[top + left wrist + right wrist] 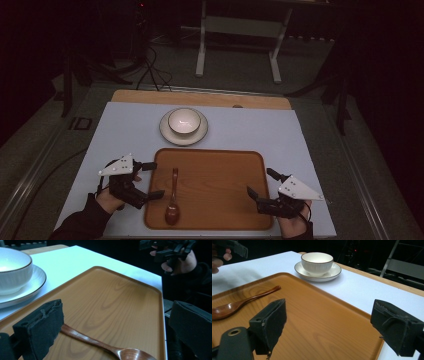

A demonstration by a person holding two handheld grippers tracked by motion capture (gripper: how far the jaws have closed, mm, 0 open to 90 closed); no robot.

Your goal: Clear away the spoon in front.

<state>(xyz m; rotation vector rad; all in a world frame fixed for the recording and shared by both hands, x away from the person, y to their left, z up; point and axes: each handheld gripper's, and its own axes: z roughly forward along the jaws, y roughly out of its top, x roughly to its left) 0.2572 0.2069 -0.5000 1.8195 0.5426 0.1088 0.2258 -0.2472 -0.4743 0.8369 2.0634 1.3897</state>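
Holding both sets of fingers spread and empty at the tray's (pixel 210 165) side edges, left gripper (pixel 149 180) nearest the spoon (pixel 172 200) lying on it, I judge nothing grasped yet; next likely closing on the handle.

dark lab, cables (pixel 150 70), metal stand (pixel 240 30)

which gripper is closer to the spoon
The left gripper: it sits at the tray's left edge beside the wooden spoon. The right gripper is across the tray.
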